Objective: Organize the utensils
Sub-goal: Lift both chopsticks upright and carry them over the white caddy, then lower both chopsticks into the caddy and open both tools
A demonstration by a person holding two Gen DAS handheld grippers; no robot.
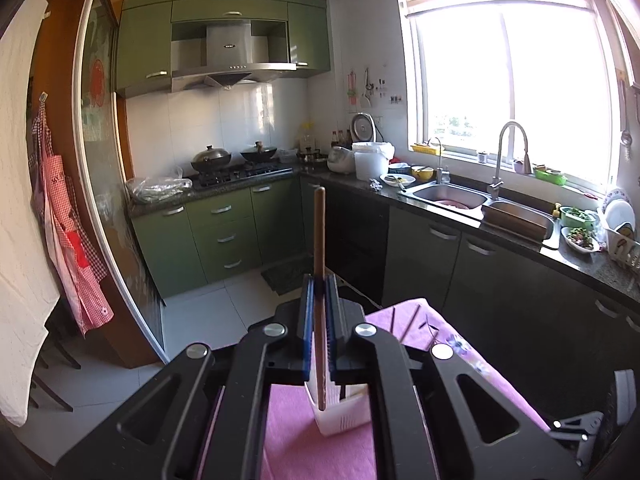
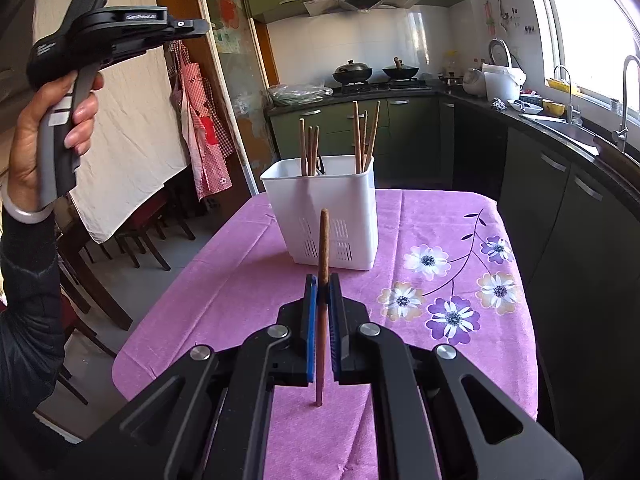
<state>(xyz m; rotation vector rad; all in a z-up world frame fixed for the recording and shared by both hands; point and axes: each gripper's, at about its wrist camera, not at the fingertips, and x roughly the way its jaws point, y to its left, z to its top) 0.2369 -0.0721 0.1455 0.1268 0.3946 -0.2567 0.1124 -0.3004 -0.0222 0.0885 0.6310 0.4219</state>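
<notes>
Chopstick (image 2: pixel 322 304) pinched upright in right gripper (image 2: pixel 322 292), jaws closed down to the stick's width, blue pads (image 2: pixel 310 328) pressing either side of the shaft. Long axis running near vertical, rounded end up, narrow end hanging below the jaws above the purple cloth (image 2: pixel 224 280), not touching as far as can be told. Gripper tilting gently downward, facing the holder.

White utensil holder (image 2: pixel 324 216) standing straight ahead of these jaws, farther along the cloth, open top level with or a little above the stick's upper end. Two clusters of chopsticks already standing inside: one (image 2: pixel 309 148) at the holder's left side, one (image 2: pixel 365 136) at its right. Judgement: the right-hand stick needing a lift clear of the near rim, then forward, then lowering narrow end first; axis already matching the standing sticks, so little turning called for.

Left gripper (image 1: pixel 320 284) likewise clamping a second chopstick (image 1: pixel 319 240), jaws nearly shut on it, stick upright. From its own camera, holder (image 1: pixel 344 416) showing directly below, stick's lower end hanging over or just inside the opening, which one not clear. Seen from the right camera, left hand (image 2: pixel 44 136) raised high, left of the holder and above it, squeezing the handle, gripper body (image 2: pixel 120 28) pointing toward the holder.

Judgement: left stick nearer to being dropped in; right one waiting behind.
</notes>
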